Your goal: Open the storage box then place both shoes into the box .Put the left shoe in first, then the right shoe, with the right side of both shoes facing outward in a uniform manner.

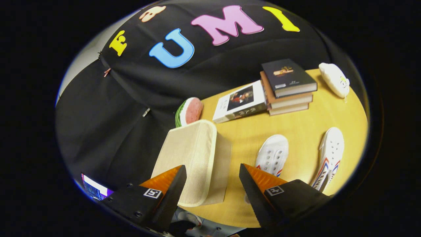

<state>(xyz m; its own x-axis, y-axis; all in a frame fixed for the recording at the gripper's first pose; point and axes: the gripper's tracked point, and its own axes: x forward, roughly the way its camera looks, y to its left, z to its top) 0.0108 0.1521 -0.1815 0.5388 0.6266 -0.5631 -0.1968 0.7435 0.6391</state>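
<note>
The gripper (212, 184) is held above the table (296, 121), its fingers spread wide and holding nothing. The beige fabric storage box (192, 158), lid closed, is seen just ahead of the fingers at the table's edge. Two white shoes (273, 153) (330, 154) lie apart on the table beside the box. A stack of books (287, 87) is noted beyond the shoes.

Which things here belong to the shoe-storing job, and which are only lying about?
For the job: beige fabric storage box, lid shut, between the open gripper's fingers; two white sneakers, one just ahead of the fingers, the other further to the side.

Lying about: stack of three books, single book, watermelon-slice toy, white plush toy, on the wooden table.
</note>
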